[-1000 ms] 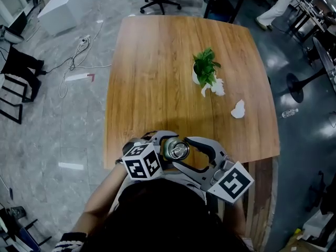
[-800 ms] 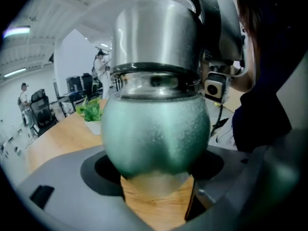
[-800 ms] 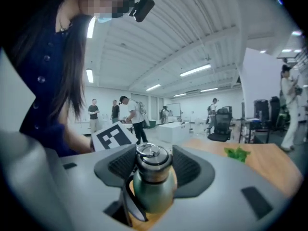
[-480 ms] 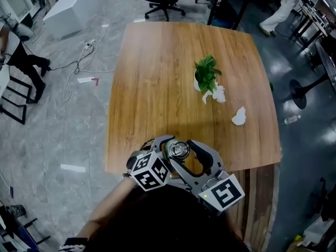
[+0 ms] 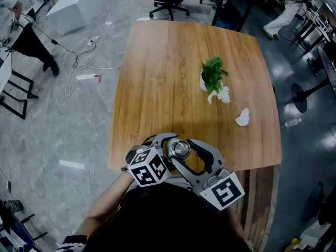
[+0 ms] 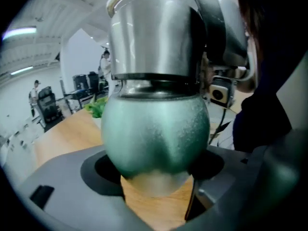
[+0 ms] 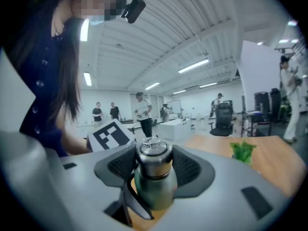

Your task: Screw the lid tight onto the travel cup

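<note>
Left tongs [image 6: 156, 179]: closed on the green belly of the travel cup [image 6: 156, 134], which stands upright.
Right tongs [image 7: 154, 170]: wide apart, with pads against both sides of the steel lid [image 7: 153, 158], which sits on the cup's neck.
Cup: at the near edge of the desk [image 5: 157, 77], close to the person.
Farther back: a small potted plant [image 5: 212, 75], with crumpled white paper [image 5: 242, 117] near it.

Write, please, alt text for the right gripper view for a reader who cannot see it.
The right gripper's grey jaws grip the steel lid of a green travel cup above a wooden table. Behind are a small green plant and a bright open-plan room with several people standing.
</note>
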### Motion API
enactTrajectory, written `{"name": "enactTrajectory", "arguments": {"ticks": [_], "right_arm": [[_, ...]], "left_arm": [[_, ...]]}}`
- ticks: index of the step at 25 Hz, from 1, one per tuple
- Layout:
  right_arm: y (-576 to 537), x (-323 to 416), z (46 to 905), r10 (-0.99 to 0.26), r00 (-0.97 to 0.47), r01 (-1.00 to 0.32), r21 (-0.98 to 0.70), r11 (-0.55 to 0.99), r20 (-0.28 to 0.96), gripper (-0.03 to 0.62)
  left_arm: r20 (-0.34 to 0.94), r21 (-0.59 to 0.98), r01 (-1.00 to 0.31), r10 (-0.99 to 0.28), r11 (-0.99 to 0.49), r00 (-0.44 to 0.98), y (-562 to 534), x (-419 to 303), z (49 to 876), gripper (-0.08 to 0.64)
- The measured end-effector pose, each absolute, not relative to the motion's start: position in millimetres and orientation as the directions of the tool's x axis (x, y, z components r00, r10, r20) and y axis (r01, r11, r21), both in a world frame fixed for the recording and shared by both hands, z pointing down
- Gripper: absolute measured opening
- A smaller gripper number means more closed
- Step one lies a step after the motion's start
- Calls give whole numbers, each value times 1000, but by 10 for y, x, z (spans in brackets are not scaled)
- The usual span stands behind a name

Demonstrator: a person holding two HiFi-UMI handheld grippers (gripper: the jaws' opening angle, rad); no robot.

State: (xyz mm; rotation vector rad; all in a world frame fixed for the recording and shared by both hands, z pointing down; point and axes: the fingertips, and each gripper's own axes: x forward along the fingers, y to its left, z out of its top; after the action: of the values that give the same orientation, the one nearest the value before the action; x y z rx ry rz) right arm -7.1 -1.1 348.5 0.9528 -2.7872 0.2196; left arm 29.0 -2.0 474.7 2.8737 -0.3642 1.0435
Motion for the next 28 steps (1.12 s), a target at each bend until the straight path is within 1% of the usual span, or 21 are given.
{"name": "enactTrajectory", "arguments": {"ticks": [2, 3, 5, 7, 10, 12, 13, 15, 19, 21, 22, 24, 26, 28], "right_arm": [[-54, -108, 3518, -646, -724, -676, -65, 734, 242, 248], [-56, -135, 3532, -652, -716, -686, -76, 724, 249, 249], [-18, -201, 3539, -619, -742, -661, -134, 738, 256, 249], [51, -245, 3521, -539, -799, -592, -194, 782, 266, 253], [128, -249, 3509, -413, -865, -480, -228, 847, 286, 255], [145, -255, 3517, -361, -886, -429, -219, 876, 289, 253], [138, -258, 3515, -357, -891, -420, -208, 884, 282, 253], [80, -240, 3501, -409, -877, -458, -180, 871, 251, 252], [-94, -167, 3515, -612, -764, -642, -146, 752, 205, 242], [-117, -160, 3548, -658, -723, -688, -125, 715, 212, 242], [-111, -162, 3559, -659, -720, -691, -126, 712, 219, 242], [-63, -168, 3562, -614, -752, -653, -152, 742, 240, 242], [-10, -152, 3540, -536, -801, -589, -193, 785, 266, 245], [29, -132, 3529, -454, -844, -519, -222, 825, 285, 244]], "left_arm": [[659, -38, -347, -285, -937, 696, -105, 208, 4780, 387], [662, -32, -381, -305, -924, 684, -110, 181, 4796, 387], [655, 6, -397, -296, -918, 695, -59, 159, 4816, 387], [630, 44, -336, -235, -941, 741, 28, 167, 4802, 387], [591, 47, -151, -94, -987, 801, 172, 190, 4735, 387], [585, 40, -52, -19, -998, 811, 240, 204, 4714, 387], [585, 39, -37, -7, -999, 811, 242, 211, 4712, 387], [589, 43, -90, -47, -995, 807, 174, 221, 4718, 387], [637, 31, -327, -233, -945, 735, -72, 189, 4772, 387], [658, 24, -404, -290, -914, 695, -127, 169, 4811, 387], [659, 29, -418, -297, -908, 691, -126, 170, 4821, 387], [643, 56, -374, -253, -926, 723, -60, 195, 4805, 387], [615, 69, -256, -161, -964, 772, 46, 233, 4754, 387], [609, 61, -137, -72, -989, 790, 139, 275, 4726, 387]]}}
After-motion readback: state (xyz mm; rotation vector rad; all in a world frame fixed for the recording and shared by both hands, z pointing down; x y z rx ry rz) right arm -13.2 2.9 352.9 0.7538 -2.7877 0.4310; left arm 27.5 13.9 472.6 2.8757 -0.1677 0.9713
